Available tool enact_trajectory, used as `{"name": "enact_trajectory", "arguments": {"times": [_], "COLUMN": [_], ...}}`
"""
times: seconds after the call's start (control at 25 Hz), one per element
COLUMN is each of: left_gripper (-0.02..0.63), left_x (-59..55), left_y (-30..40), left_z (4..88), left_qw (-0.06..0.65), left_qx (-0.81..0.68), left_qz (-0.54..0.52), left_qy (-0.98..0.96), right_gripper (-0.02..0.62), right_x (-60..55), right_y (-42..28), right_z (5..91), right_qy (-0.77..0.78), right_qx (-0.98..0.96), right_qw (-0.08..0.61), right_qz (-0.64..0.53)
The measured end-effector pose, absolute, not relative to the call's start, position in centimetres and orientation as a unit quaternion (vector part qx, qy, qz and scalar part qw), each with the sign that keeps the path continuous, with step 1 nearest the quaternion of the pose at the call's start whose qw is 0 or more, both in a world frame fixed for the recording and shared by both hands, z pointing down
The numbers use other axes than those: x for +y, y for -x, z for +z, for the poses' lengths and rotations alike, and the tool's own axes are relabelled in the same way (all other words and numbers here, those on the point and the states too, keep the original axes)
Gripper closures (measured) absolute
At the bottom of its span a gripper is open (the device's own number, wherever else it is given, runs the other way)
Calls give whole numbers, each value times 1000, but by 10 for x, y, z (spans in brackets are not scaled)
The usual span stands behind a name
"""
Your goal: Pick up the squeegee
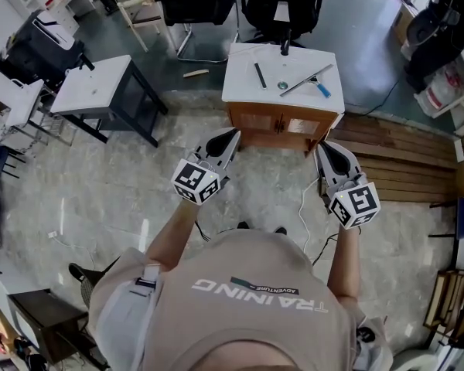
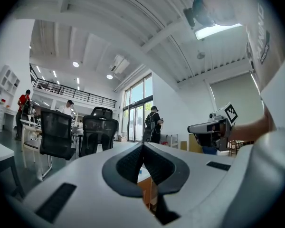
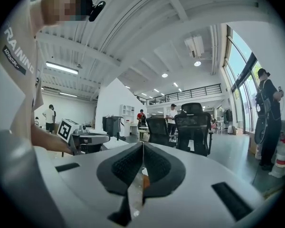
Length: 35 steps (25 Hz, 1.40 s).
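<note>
hovering with fingers clenched empty on left gripper (image 1: pixel 233 134) and right gripper (image 1: pixel 324 147), short of the table (image 1: pixel 240 83), spotting the squeegee (image 1: pixel 305 79) ahead of the right fingers, long axis slanting crosswise, farther from the left.

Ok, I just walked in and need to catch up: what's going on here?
A person stands facing a small white-topped cabinet with a hand-held tool in each hand. The left tool and the right tool are both shut and empty, held level in front of the cabinet. The squeegee lies untouched on the cabinet top, next to a black stick and a small round thing. The pickup has not begun.
</note>
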State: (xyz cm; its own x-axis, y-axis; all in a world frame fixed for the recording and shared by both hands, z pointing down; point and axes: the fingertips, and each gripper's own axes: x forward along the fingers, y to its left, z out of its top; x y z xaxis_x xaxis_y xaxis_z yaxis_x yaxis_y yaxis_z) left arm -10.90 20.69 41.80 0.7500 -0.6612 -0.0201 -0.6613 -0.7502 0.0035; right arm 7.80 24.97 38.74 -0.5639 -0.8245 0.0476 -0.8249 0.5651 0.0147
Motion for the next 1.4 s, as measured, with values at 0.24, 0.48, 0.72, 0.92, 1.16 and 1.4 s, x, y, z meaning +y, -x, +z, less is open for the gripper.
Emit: {"name": "enact_trajectory", "arguments": {"times": [0.24,0.48,0.72,0.92,1.16,1.4], "left_gripper": [595,595,595,595,595,595], "left_x": [199,195,190,178,152,127], "left_y": [117,119,122,127,123,98], "left_z": [412,414,424,432,431,426], "left_qw": [23,21,14,-1,-11,-16], "left_qx": [355,343,337,350,365,365], "left_qz": [7,4,-1,-1,7,17], "left_qy": [934,939,941,937,931,931], "right_gripper": [563,563,563,563,563,563], "right_x": [243,239,235,223,196,163], "right_y": [-68,-58,-54,-66,-83,-96], "right_z": [390,394,402,402,404,406], "right_qy": [-478,-479,-489,-495,-490,-466], "right_qx": [-878,-877,-871,-868,-871,-884], "right_qw": [33,41,37,32,34,28], "right_qz": [-2,2,3,2,3,8]}}
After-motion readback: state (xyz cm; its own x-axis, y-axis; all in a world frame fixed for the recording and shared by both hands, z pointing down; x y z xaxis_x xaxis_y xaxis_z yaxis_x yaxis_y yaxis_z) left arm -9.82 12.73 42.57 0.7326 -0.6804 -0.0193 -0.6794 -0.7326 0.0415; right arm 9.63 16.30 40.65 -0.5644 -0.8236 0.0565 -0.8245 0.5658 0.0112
